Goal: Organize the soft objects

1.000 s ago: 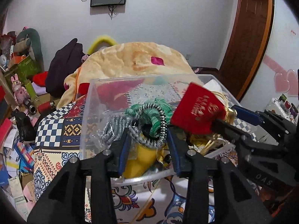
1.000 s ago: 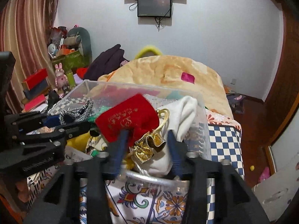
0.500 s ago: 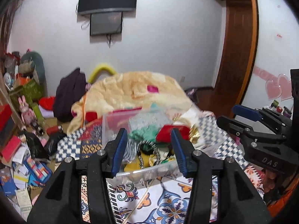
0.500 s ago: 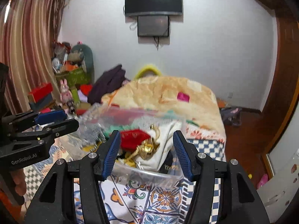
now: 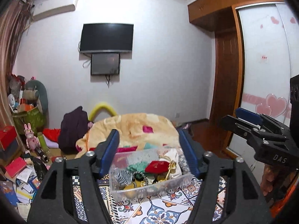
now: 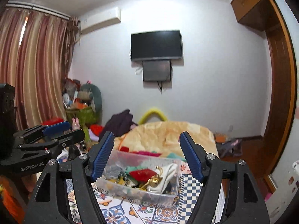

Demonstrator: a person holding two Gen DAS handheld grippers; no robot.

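Observation:
A clear plastic bin [image 5: 119, 169] [image 6: 168, 196] sits on the patterned bedcover, full of soft items. A red pouch [image 5: 156, 166] [image 6: 142, 173] with gold trim lies on top, beside a green knit piece [image 5: 135, 167], a striped cord [image 5: 139, 174] and a white cloth [image 6: 167, 173]. My left gripper [image 5: 148, 145] is open and empty, well back from and above the bin. My right gripper [image 6: 146, 147] is open and empty too, also drawn back. Each gripper shows at the edge of the other's view.
A yellow blanket [image 5: 134, 127] is heaped behind the bin. A dark bag [image 5: 72, 127] and a cluttered pile of toys and boxes [image 5: 20, 149] lie at the left. A wooden door [image 5: 226, 78] and wardrobe stand at the right. A TV [image 5: 106, 37] hangs on the wall.
Both grippers have opened wider, let go of the cord and the red pouch, and pulled back and up from the bin. Both items now lie in the bin.

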